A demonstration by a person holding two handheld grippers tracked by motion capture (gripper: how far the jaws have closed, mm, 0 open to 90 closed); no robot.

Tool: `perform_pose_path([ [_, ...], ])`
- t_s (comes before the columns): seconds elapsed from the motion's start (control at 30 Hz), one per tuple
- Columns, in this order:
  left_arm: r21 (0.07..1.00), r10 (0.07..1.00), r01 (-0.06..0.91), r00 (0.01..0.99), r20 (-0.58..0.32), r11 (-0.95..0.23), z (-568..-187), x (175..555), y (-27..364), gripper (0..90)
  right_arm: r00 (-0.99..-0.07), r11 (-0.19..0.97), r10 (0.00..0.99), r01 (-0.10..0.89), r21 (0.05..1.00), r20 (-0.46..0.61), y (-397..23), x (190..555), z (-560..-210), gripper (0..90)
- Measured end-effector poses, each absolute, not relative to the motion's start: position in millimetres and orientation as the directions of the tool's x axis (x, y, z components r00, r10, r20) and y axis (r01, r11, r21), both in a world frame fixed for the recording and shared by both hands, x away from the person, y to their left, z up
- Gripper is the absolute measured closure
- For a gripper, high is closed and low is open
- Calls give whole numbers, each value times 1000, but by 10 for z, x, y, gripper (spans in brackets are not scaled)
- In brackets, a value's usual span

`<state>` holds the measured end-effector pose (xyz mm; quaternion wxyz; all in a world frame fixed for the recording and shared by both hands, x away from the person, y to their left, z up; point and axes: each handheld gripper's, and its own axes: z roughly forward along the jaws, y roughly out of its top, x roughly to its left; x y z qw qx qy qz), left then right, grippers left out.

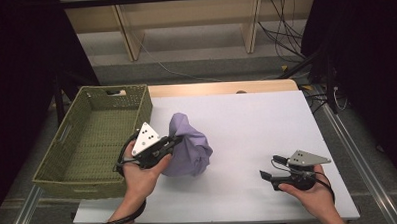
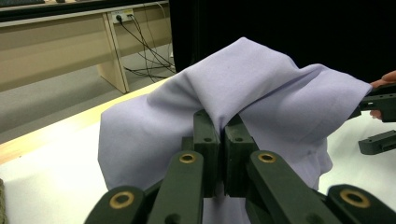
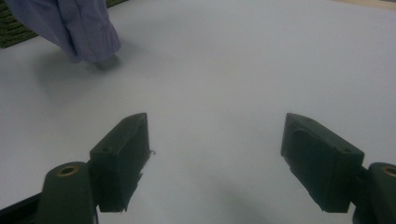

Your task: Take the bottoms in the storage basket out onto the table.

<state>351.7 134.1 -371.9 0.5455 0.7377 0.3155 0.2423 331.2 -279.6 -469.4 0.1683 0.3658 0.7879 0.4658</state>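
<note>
Left gripper [image 1: 176,140]: jaws pinched on lilac cloth [image 1: 190,147], beside woven basket [image 1: 95,140]; right gripper [image 1: 267,175]: jaws wide apart, nothing held, over table [image 1: 257,120]

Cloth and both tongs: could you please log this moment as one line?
left tongs: shut on cloth | right tongs: open, over table | basket: no cloth

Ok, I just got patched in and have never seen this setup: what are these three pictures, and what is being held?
No robot here: a person holds a two-jaw claw in each hand. The high view looks down on the white table; the other two pictures come from cameras riding on each claw. The left claw is shut on a lilac cloth, bunched up beside a woven green basket. The right claw is open, holding nothing, low over bare table.
</note>
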Motion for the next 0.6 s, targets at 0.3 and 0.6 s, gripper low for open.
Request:
perform_pose_path([
  [0.3, 953, 725, 212, 689, 11, -215, -3763, 3527, 1311, 855, -676, 301, 734, 421, 856, 74, -2797, 3313, -4693, 246],
  [0.6, 949, 720, 222, 694, 8, -225, -3805, 3536, 1279, 855, -675, 300, 734, 421, 856, 75, -2797, 3312, -4693, 246],
])
